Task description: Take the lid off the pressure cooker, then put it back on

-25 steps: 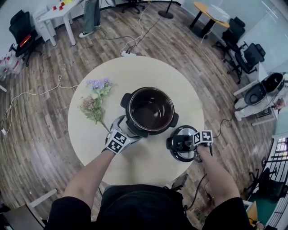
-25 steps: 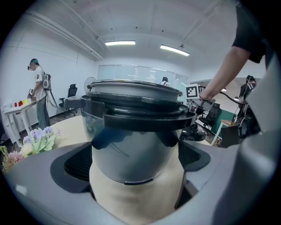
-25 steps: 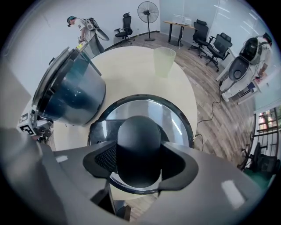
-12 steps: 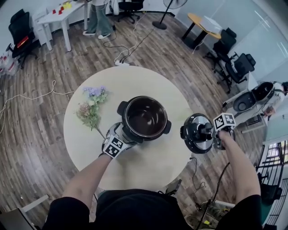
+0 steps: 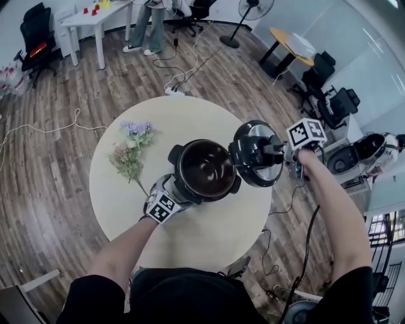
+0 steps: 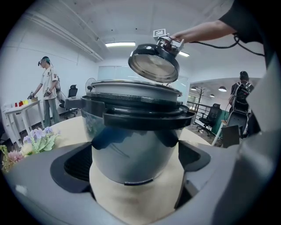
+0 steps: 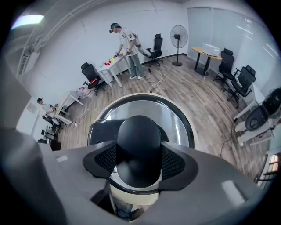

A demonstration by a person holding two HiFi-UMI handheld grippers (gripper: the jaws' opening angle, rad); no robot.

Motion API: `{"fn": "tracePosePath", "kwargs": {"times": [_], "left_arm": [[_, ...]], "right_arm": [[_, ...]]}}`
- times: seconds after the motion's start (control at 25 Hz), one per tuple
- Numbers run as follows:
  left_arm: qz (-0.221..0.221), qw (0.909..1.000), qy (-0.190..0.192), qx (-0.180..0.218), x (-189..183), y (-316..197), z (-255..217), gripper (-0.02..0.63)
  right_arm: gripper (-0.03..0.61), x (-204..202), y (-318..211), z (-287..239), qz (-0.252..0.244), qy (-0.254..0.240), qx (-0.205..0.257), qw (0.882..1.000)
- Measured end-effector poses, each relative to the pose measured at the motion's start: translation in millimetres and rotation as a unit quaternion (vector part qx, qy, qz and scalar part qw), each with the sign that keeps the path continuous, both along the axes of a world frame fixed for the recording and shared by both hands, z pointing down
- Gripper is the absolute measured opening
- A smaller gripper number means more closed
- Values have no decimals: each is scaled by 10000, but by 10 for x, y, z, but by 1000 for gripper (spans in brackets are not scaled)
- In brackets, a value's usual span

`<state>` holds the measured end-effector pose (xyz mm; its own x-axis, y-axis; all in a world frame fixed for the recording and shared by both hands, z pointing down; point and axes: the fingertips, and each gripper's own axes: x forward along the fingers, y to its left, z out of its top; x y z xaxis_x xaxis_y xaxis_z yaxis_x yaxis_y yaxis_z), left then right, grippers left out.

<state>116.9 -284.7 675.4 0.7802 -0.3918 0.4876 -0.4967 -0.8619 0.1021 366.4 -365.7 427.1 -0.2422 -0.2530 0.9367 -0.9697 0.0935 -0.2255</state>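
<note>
The steel pressure cooker point(image 5: 205, 169) stands uncovered in the middle of the round table point(image 5: 209, 234), its dark inside showing. My right gripper point(image 5: 280, 150) is shut on the black knob point(image 7: 139, 140) of the lid point(image 5: 256, 154) and holds it tilted in the air over the cooker's right rim. In the left gripper view the lid point(image 6: 154, 65) hangs above the cooker point(image 6: 131, 132). My left gripper point(image 5: 176, 188) stands open against the cooker's near left wall. Whether its fingertips touch the wall I cannot tell.
A bunch of artificial flowers point(image 5: 130, 149) lies on the table left of the cooker. Cables cross the wooden floor point(image 5: 38, 164). A person stands at a white table point(image 5: 95, 19) far behind, and office chairs point(image 5: 335, 101) stand at the right.
My right gripper has carried the lid up from low at the table's right front edge and leftward, to above the cooker's right rim. The left gripper and cooker have stayed put.
</note>
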Motion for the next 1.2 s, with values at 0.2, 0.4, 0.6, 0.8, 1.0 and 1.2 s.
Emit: {"fn": "tracePosePath", "kwargs": {"times": [0.2,0.4,0.6,0.8,1.0,1.2], "left_arm": [[8,10000,4,-33,2,-4,85,589],[-3,10000,-7,-22,48,-9,21,589],[-10,10000,40,-18,0,-6,73,589],[-4,10000,58,-14,19,-10,73,589],[-8,10000,99,13,18,-15,94,589],[-2,9999,122,33,11,-12,99,589]], "right_arm": [[285,-814,-223,128,-712,-95,-39,9974],[285,-1279,-250,364,-1375,124,-209,9902],[285,-1615,-172,749,-1614,428,-579,9843],[285,-1783,-109,956,-1905,673,-775,9763],[285,-1822,-64,1108,-2227,974,-859,9662],[285,-1894,43,1278,-2586,1242,-963,9531]]}}
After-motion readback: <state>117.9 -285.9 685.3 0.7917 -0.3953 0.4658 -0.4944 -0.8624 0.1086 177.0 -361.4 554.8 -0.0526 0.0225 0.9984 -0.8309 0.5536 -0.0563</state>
